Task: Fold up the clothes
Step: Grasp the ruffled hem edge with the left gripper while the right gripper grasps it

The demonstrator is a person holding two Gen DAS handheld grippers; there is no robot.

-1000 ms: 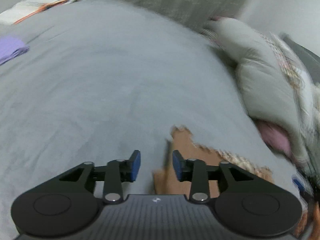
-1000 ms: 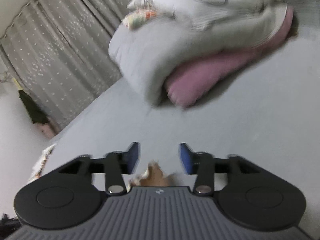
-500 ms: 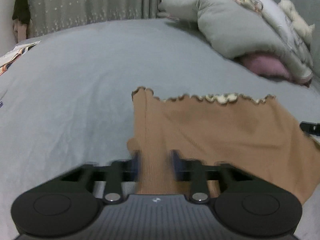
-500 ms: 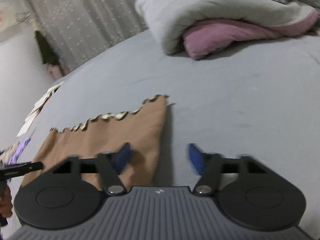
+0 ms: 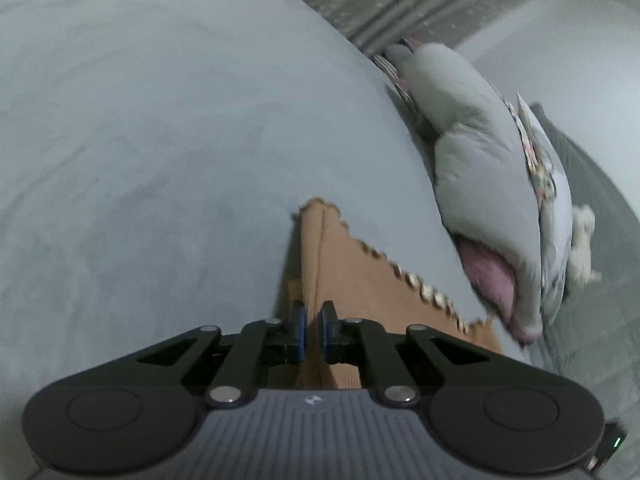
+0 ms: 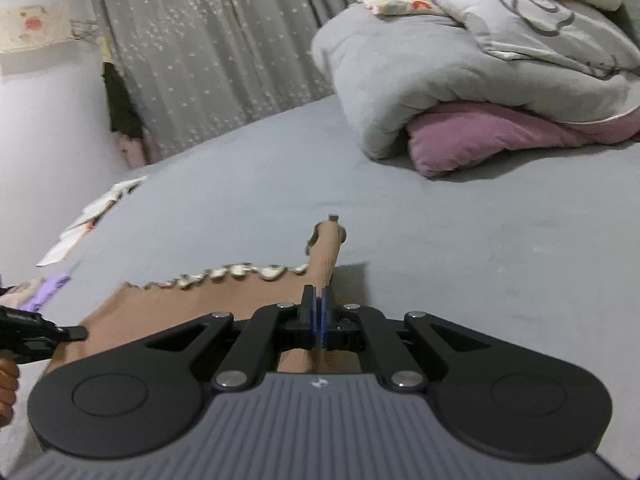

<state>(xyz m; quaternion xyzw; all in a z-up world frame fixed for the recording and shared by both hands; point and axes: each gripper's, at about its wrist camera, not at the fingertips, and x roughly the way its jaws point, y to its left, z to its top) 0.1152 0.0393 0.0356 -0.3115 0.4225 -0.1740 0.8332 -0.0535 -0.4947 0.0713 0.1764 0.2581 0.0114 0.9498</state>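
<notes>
A tan ribbed garment (image 5: 360,280) with a scalloped pale hem lies spread on the grey bed sheet (image 5: 160,160). My left gripper (image 5: 313,332) pinches the garment's left edge, its jaws closing the last bit with the fabric pressed between the blue pads. In the right wrist view the same garment (image 6: 192,304) stretches leftward. My right gripper (image 6: 319,320) is shut on its right edge, which stands up in a narrow ridge ahead of the pads. The left gripper's tip (image 6: 60,334), with a hand (image 6: 6,384) behind it, shows at the far left of that view.
A rolled grey duvet (image 6: 440,72) over a pink pillow (image 6: 480,136) lies at the bed's head. Papers (image 6: 92,220) and a purple cloth (image 6: 48,288) sit near the far left edge. A grey curtain (image 6: 208,60) hangs behind the bed.
Both grippers went from open to shut on the garment's side edges. The left dropped lower and rolled. The right closed on the edge, which now stands up as a ridge.
</notes>
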